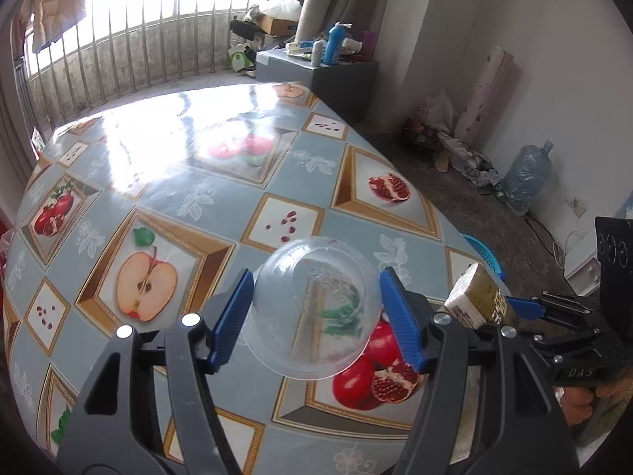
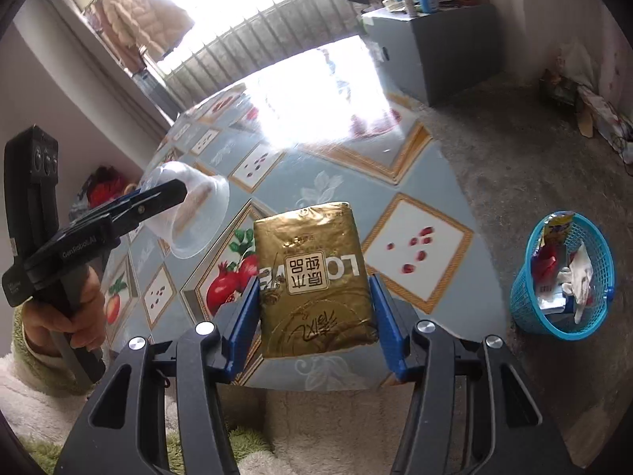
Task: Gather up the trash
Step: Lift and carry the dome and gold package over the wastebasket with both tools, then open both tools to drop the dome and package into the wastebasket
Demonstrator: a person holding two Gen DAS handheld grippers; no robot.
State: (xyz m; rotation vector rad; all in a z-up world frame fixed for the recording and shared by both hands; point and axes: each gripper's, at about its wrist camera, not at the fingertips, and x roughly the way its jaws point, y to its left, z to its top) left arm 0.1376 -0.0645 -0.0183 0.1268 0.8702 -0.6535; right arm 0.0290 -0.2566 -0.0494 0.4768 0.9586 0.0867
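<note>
Jaws: our left gripper (image 1: 316,316) clamps clear domed plastic cup (image 1: 312,308); right gripper (image 2: 316,316) clamps gold foil tissue pack (image 2: 314,277), above fruit-print tablecloth (image 1: 190,182); blue mesh basket (image 2: 593,273) nearby.

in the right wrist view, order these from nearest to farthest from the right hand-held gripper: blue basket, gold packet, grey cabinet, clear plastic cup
1. gold packet: between the fingers of the right hand-held gripper.
2. clear plastic cup: up and left, in the left hand-held gripper, over the table.
3. blue basket: right, down on the floor; close to the cup's rank, hard to call.
4. grey cabinet: far, top right, past the table.
</note>
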